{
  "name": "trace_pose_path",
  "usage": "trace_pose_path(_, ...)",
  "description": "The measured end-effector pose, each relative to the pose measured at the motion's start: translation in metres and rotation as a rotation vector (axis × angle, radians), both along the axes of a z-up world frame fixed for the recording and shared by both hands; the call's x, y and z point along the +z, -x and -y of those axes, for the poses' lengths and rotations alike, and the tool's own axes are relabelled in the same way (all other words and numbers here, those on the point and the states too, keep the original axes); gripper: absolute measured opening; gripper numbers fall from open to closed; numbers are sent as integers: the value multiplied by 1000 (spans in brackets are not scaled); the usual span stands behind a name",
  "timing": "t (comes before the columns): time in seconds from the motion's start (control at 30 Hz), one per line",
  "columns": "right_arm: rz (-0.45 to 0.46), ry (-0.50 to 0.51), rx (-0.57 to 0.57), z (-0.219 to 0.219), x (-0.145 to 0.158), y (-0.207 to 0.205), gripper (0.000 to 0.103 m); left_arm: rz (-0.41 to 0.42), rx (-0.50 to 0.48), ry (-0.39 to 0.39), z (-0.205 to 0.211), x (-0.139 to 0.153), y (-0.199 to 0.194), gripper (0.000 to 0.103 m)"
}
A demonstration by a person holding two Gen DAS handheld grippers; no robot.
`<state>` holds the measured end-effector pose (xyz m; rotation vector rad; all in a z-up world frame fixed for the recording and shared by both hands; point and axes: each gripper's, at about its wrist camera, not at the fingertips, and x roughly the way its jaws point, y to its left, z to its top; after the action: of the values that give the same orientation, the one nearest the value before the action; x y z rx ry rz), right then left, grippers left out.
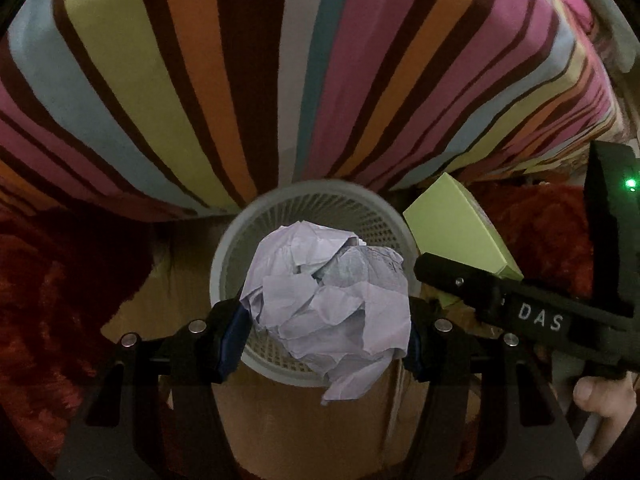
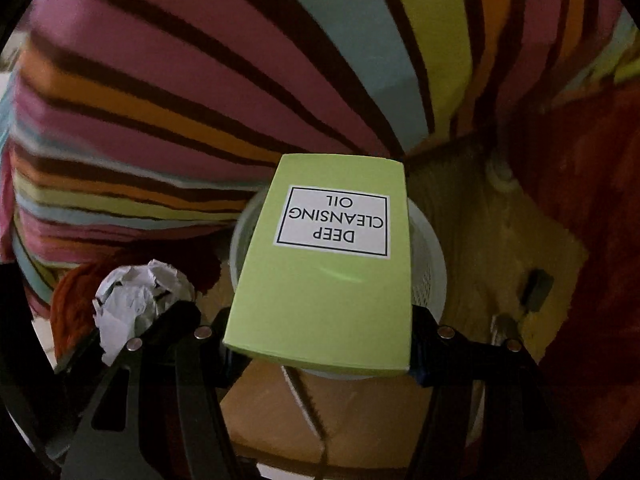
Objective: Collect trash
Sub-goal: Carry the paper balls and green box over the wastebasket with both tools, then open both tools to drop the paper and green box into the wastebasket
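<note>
Crumpled paper (image 1: pixel 328 300), light and springy, sat squeezed in the left claw (image 1: pixel 326 340) above the basket (image 1: pixel 232 240), while the right claw (image 2: pixel 320 352), at three o'clock, pinched the stiff, light green box (image 2: pixel 324 280) by its side edges.

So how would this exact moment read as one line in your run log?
left claw: grips crumpled paper | right claw: grips green box | both above mesh bin | nothing dropped yet

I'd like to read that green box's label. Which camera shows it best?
The right wrist view: the box fills the middle, label facing the camera, upside down, reading "DEEP CLEANSING OIL". The left wrist view shows only a plain green side.
</note>
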<state>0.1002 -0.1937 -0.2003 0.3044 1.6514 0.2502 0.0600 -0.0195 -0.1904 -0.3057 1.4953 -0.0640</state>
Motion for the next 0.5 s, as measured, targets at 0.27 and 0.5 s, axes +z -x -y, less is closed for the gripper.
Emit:
trace_pose_path(0.27, -82, 28, -36, 4, -24, 1, 58, -148, 61, 19, -9, -37, 2, 61)
trace_pose_path(0.5, -123, 61, -21, -3, -41, -1, 58, -237, 72, 25, -7, -64, 1, 61)
